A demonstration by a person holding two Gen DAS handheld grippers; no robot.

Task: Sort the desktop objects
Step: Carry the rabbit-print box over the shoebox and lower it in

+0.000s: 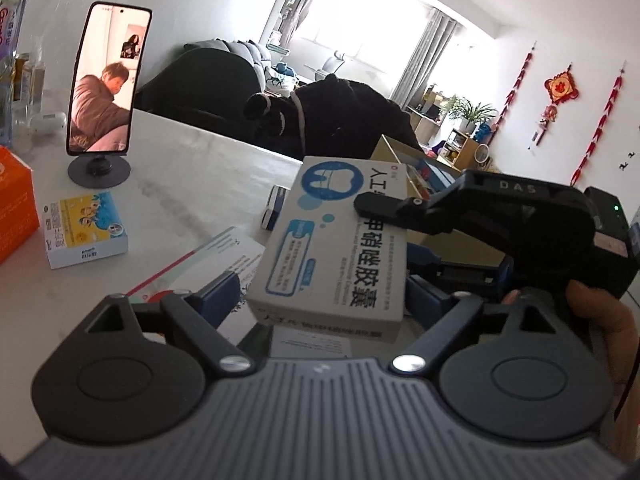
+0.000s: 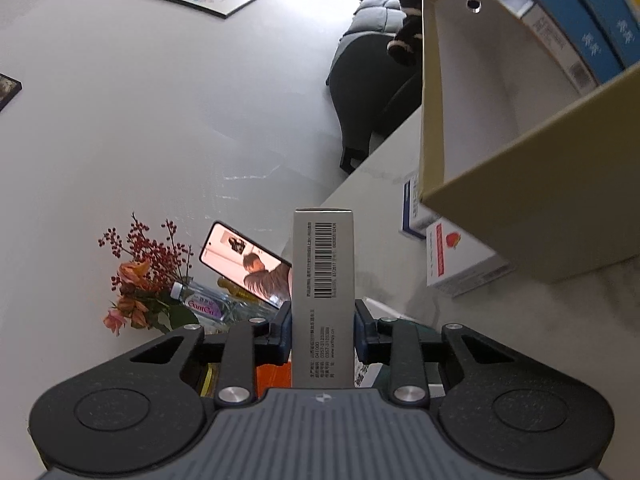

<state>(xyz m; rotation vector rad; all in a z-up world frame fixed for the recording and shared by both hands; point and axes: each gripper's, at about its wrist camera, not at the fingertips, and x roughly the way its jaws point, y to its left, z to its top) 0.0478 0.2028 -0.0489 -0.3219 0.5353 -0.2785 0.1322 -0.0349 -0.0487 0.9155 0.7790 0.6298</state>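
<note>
A white medicine box with blue print (image 1: 332,240) hangs above the table, and my right gripper (image 2: 323,330) is shut on it. In the right wrist view the box (image 2: 323,280) shows its narrow barcode side, upright between the two pads. In the left wrist view the right gripper reaches in from the right, with one finger (image 1: 380,205) lying over the box's top face. My left gripper (image 1: 324,298) is open wide. The box sits in the gap between its blue-padded fingers, and neither pad seems to touch it.
An open yellow-brown carton (image 2: 520,208) holding blue boxes is at the right. On the white table (image 1: 192,184) are a phone on a stand (image 1: 108,80), a yellow-blue box (image 1: 86,228), an orange box (image 1: 12,208), a red-and-white box (image 2: 460,260) and flowers (image 2: 140,280).
</note>
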